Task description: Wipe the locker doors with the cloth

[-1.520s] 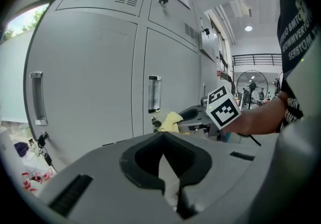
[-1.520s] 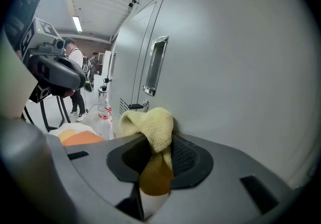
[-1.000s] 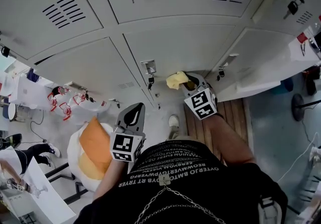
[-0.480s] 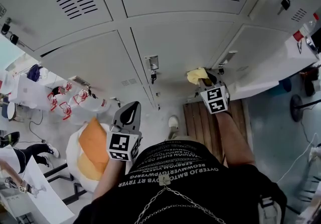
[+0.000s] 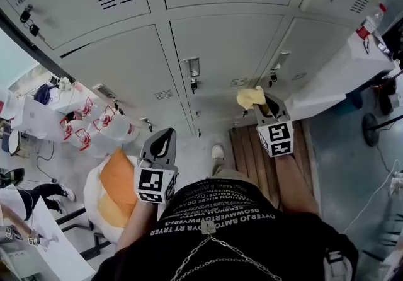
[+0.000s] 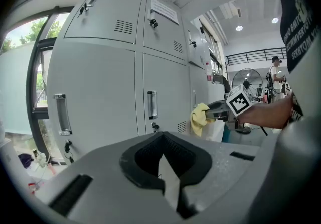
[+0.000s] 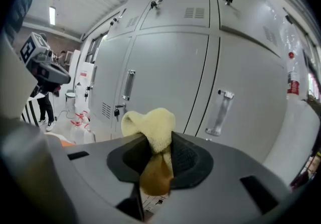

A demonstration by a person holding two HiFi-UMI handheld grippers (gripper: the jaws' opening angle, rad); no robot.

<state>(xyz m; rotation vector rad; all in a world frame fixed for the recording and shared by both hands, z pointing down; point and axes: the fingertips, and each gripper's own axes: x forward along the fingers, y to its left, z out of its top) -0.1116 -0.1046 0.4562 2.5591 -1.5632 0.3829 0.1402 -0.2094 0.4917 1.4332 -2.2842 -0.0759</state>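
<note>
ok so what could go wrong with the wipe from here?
1. The right gripper pinches the cloth as a small wad, so little of it leads the jaws. The hard tips might scrape the door, or the cloth could pull out.
2. A key hangs in the lock under the handle close by. A sideways pass may snag the cloth there.

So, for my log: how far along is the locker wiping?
Done: the yellow cloth is clamped in the right gripper. In hand: it hovers by a lower locker door; contact unclear. Left: the wiping, no door looks wiped. The left gripper hangs shut, empty.
</note>
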